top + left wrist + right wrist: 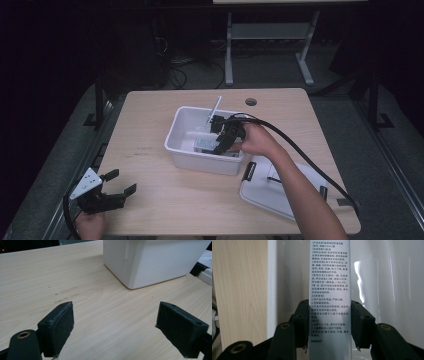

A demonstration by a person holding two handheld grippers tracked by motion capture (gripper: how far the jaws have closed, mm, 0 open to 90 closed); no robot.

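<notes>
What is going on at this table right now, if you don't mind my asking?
A person works with a gripper in each hand. The right gripper is shut on a printed box and holds it inside the white bin, where a few other items lie. The left gripper is open and idle near the table's front left corner. The bin's lid lies on the table to the bin's right.

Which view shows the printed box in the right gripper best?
The right gripper view: the printed box stands close up between the right gripper's jaws, its text sharp. The high view shows it as a small pale patch inside the white bin.
</notes>
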